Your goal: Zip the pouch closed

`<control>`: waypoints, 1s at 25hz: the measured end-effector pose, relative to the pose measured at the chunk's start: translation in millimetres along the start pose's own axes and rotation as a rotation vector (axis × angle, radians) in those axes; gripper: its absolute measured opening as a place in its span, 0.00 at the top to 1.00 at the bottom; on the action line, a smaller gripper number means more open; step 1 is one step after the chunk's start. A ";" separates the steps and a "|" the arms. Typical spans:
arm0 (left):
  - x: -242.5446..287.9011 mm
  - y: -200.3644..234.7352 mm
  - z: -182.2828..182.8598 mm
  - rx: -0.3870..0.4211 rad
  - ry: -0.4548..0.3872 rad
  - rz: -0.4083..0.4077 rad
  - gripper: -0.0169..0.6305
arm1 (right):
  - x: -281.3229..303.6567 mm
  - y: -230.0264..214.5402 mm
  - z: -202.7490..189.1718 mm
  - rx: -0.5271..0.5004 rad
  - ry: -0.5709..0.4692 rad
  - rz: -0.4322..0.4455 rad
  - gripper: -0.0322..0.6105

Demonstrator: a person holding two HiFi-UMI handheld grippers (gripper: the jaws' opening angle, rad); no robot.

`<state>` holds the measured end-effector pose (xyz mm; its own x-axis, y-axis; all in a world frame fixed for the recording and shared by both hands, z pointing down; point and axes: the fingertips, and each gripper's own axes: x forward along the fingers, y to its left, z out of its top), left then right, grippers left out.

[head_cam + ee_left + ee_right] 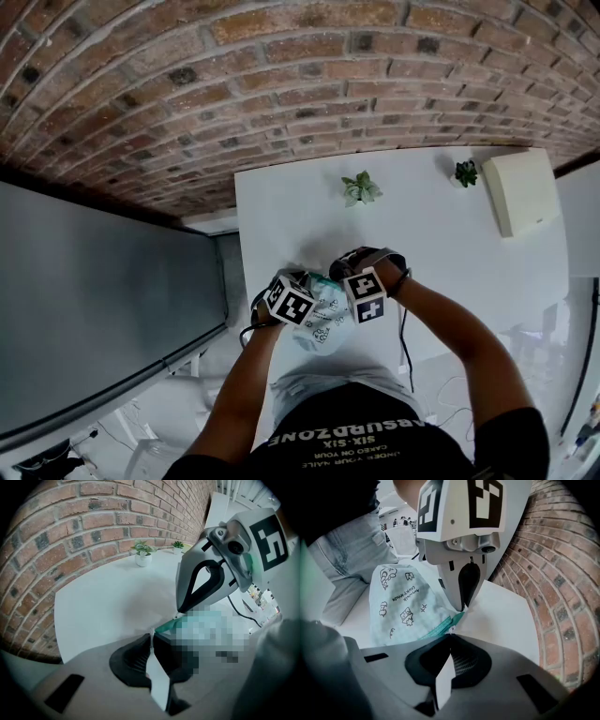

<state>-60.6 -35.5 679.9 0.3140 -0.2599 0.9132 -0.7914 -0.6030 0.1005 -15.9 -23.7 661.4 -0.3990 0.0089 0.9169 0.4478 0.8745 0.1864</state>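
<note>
Holding mint printed fabric pouch by its corner, left claw clamped; right claw pinched on zip pull; teal zipper seems nearly closed.

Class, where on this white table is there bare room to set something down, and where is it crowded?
Free: the table between the plants and the pouch, and right toward the box. Crowded: near edge, where left gripper and right gripper grip the pouch.

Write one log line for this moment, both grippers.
left gripper: shut on pouch corner | right gripper: shut on zipper pull | pouch: hanging between both
</note>
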 end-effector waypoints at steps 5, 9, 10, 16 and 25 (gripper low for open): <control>0.8 3.1 -0.1 0.006 0.000 0.009 0.93 | -0.6 0.5 1.3 0.009 0.004 0.000 0.95; -0.6 0.6 0.1 0.000 -0.001 -0.002 0.93 | -1.0 1.9 1.8 0.003 0.013 -0.002 0.95; -0.7 1.4 0.2 0.004 -0.002 0.003 0.93 | -0.9 2.4 1.9 0.001 0.016 -0.003 0.95; 0.2 2.0 -0.7 0.007 0.001 0.004 0.93 | -0.4 6.9 -3.6 -0.041 0.051 0.009 0.95; 0.7 1.1 0.1 0.009 -0.001 0.009 0.93 | -2.8 12.4 -6.6 -0.039 0.064 0.035 0.95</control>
<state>-61.3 -36.4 680.6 0.3073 -0.2665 0.9135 -0.7898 -0.6070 0.0886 -4.0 -16.1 663.4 -0.3313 0.0071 0.9435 0.4923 0.8544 0.1664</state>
